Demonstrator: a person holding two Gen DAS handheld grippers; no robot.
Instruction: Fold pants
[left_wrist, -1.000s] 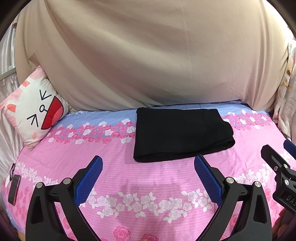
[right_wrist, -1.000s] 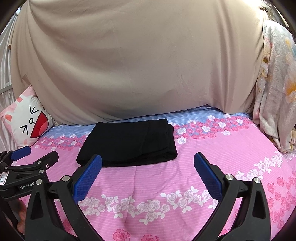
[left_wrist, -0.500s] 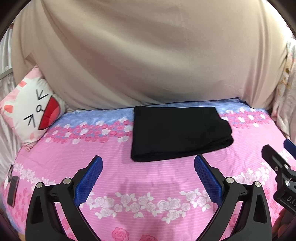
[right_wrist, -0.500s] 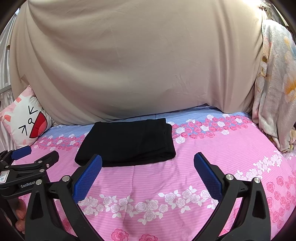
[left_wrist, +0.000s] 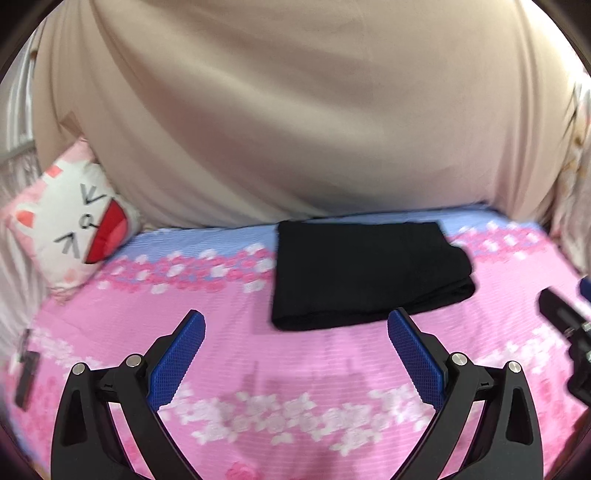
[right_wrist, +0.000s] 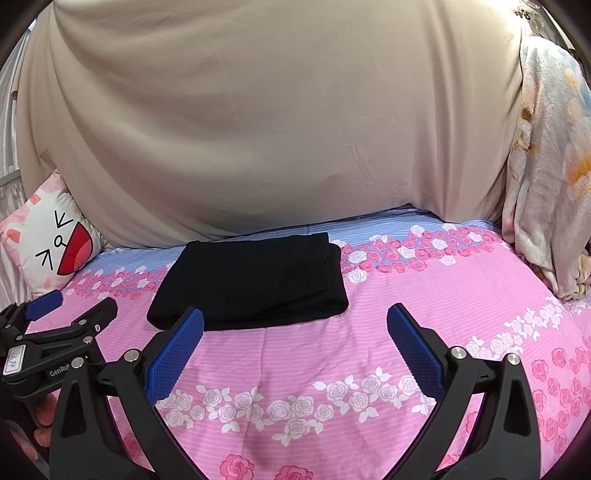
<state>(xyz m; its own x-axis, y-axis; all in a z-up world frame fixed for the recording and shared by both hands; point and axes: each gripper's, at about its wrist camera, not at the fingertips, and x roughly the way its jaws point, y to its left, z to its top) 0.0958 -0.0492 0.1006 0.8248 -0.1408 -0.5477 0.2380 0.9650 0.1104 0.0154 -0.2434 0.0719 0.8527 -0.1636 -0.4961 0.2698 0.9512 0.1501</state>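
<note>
The black pants lie folded into a flat rectangle on the pink flowered bed sheet, near the far side of the bed. In the right wrist view the same pants sit left of centre. My left gripper is open and empty, held a little short of the pants' near edge. My right gripper is also open and empty, with its left finger overlapping the pants' near edge in the picture. The left gripper shows at the lower left of the right wrist view.
A beige sheet hangs behind the bed. A cat-face cushion leans at the far left. A flowered blanket hangs at the right. A dark phone-like object lies at the bed's left edge.
Both grippers stay open and empty. The left wrist view has shifted and is blurred by motion; the pants have not moved on the bed.
</note>
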